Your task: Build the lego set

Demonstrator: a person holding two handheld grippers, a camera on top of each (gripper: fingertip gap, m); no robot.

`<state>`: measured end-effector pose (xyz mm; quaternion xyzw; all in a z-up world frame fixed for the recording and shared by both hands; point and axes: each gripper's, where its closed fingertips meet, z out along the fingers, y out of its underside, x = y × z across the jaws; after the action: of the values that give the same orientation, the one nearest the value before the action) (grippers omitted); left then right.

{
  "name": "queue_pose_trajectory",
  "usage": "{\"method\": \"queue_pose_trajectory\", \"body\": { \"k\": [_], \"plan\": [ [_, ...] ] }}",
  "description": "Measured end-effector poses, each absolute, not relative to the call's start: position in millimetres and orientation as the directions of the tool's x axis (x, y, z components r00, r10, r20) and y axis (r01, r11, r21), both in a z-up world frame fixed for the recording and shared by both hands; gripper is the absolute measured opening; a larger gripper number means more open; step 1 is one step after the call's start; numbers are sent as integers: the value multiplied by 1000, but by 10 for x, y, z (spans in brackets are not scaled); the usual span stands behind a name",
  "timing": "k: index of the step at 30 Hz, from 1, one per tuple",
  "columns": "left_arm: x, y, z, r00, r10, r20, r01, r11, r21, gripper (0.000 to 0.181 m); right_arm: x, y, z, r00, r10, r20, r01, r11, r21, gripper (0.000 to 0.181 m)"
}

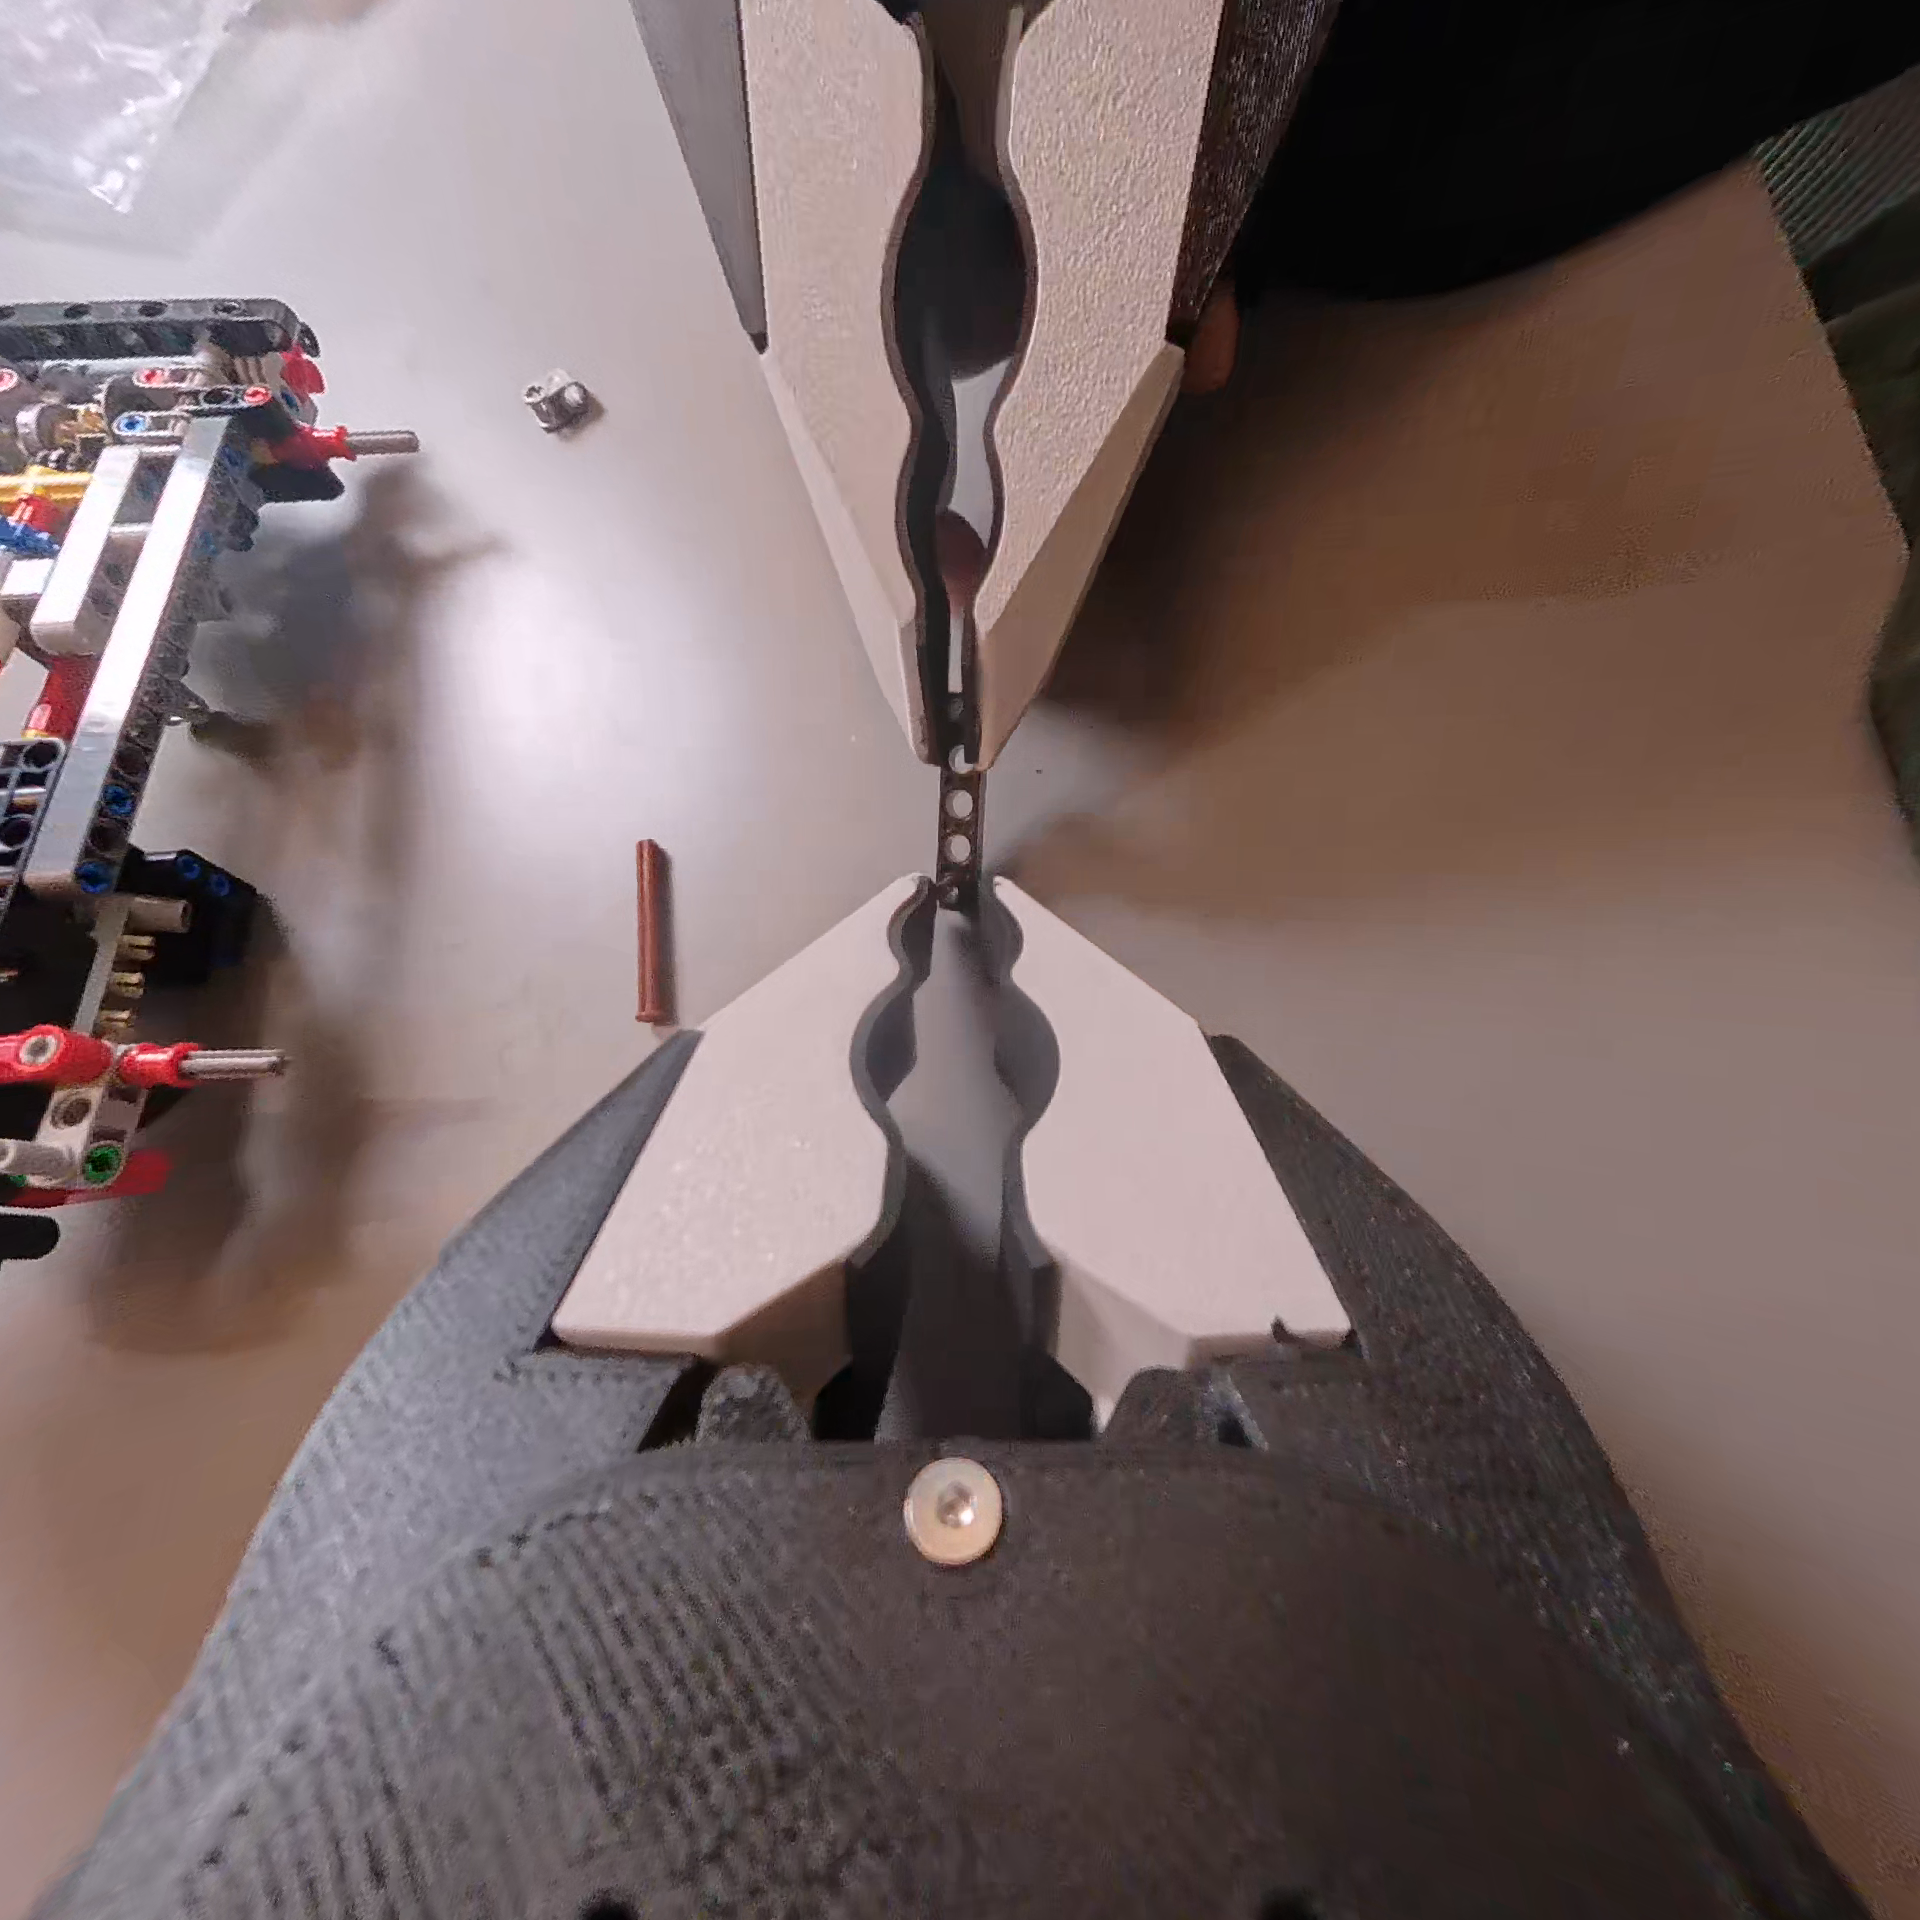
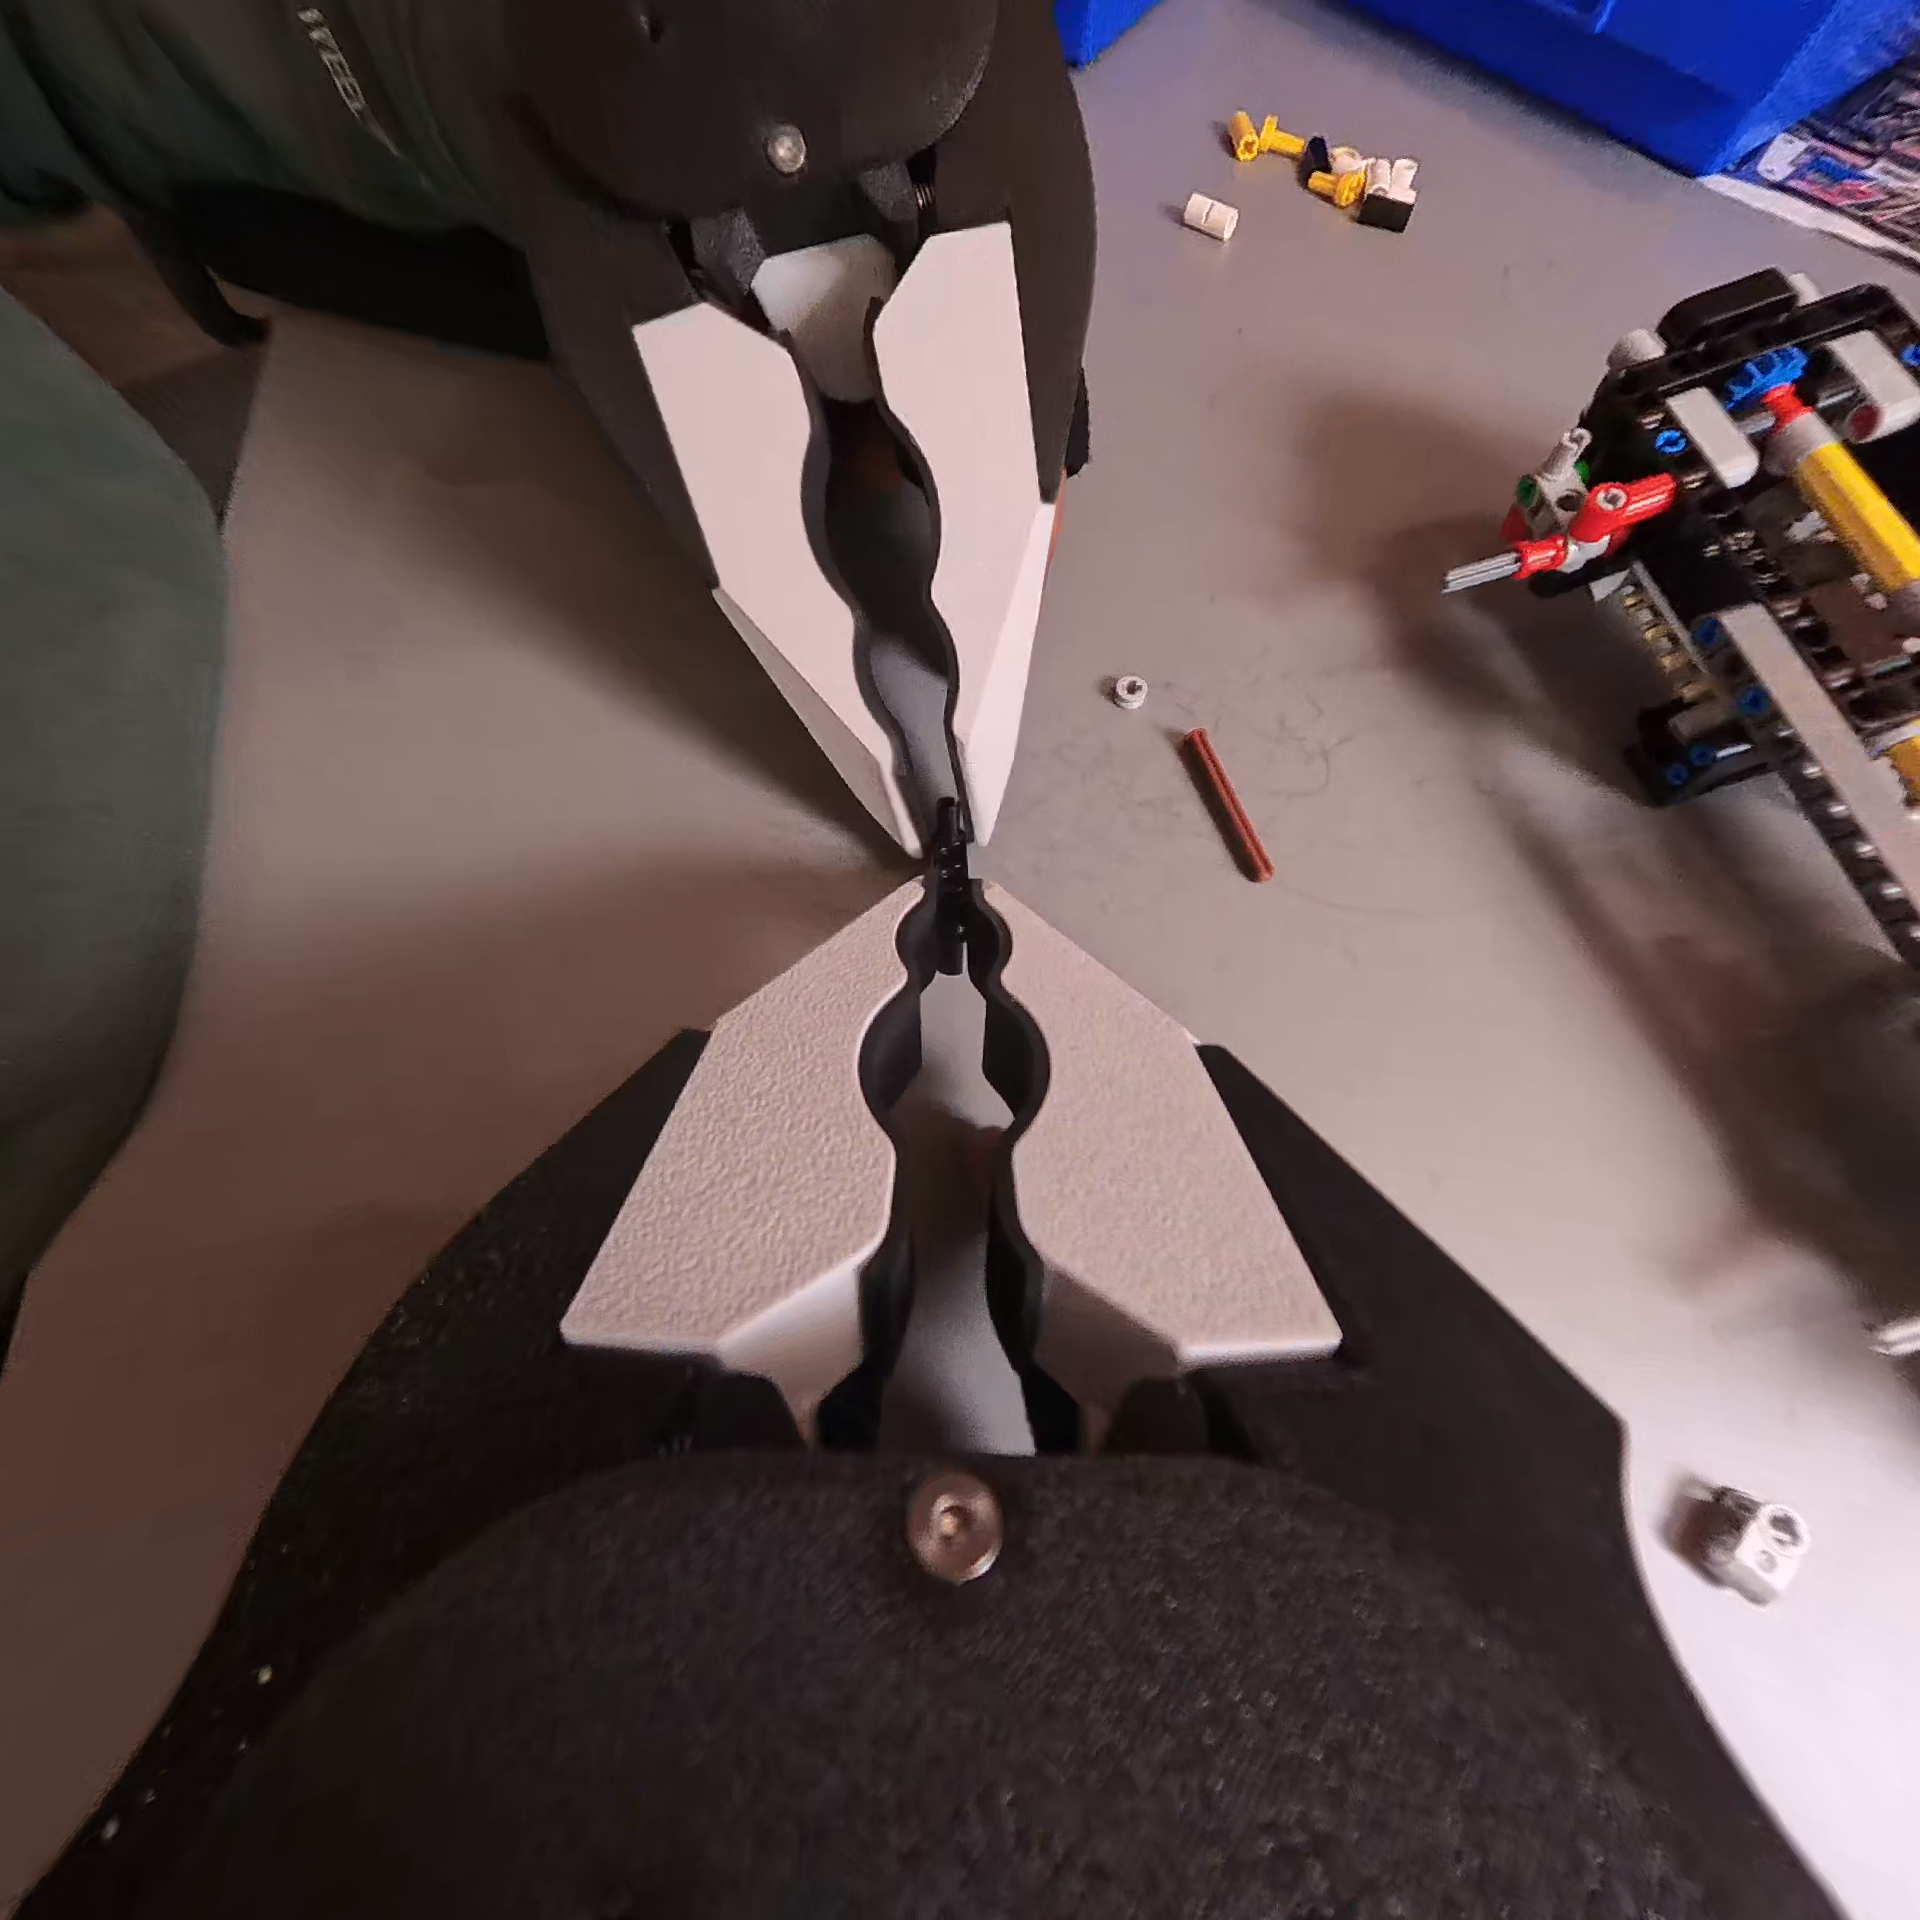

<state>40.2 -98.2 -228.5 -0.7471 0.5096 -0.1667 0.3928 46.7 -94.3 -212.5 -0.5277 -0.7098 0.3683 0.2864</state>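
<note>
A thin black beam with holes (image 1: 956,821) is held in the air between the two grippers, which face each other tip to tip over the grey table. My left gripper (image 1: 953,896) is shut on its near end. My right gripper (image 1: 951,743) comes in from the top of the left wrist view, shut on the far end. In the right wrist view, my right gripper (image 2: 951,909) pinches the black beam (image 2: 948,883), and the left gripper (image 2: 943,831) holds it from above. The part-built model (image 1: 114,707) stands at the left and also shows in the right wrist view (image 2: 1766,520).
A brown axle (image 1: 655,935) (image 2: 1226,805) lies on the table beside the grippers. Small grey pieces (image 1: 558,400) (image 2: 1129,691) (image 2: 1745,1538) lie loose. A heap of yellow, white and black parts (image 2: 1330,177), a blue bin (image 2: 1558,52) and a plastic bag (image 1: 94,94) sit farther off. The brown axle (image 1: 655,935) lies around 6 centimeters away from my left fingertips. My right wrist view (image 2: 1215,792) looks at it from another angle.
</note>
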Motion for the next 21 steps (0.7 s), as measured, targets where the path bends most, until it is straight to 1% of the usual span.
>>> {"method": "queue_pose_trajectory", "body": {
  "k": [2,5,8,12,15,16,17,20,21],
  "plan": [
    [390,-973,-2288,427,-889,-163,-642,-171,-747,6,460,-910,-2131,-272,961,41,552,191,-811,1],
    [364,-962,-2288,434,-886,-163,-644,-179,-744,7,453,-803,-2088,-282,959,15,575,182,-798,12],
    [338,-959,-2269,437,-887,-152,-634,-184,-751,12,322,-583,-2001,-259,966,13,596,171,-784,10],
    [265,-934,-2181,460,-881,-113,-592,-210,-778,16,69,-426,-2115,-335,935,113,673,321,-666,10],
    [147,-888,-2173,496,-864,-91,-574,-248,-780,16,-64,-492,-2249,-424,899,107,714,405,-572,10],
    [132,-888,-2178,501,-862,-84,-571,-256,-780,17,-91,-496,-2300,-443,889,113,724,429,-541,8],
    [136,-899,-2187,501,-862,-76,-570,-263,-779,18,-105,-491,-2345,-457,881,124,730,451,-513,1],
    [209,-934,-2237,499,-865,-64,-579,-277,-767,22,-147,-497,-2273,-449,882,140,705,446,-551,0],
    [227,-927,-2261,508,-858,-70,-584,-284,-761,24,-151,-501,-2200,-428,895,127,686,413,-600,0]
  ]
}}
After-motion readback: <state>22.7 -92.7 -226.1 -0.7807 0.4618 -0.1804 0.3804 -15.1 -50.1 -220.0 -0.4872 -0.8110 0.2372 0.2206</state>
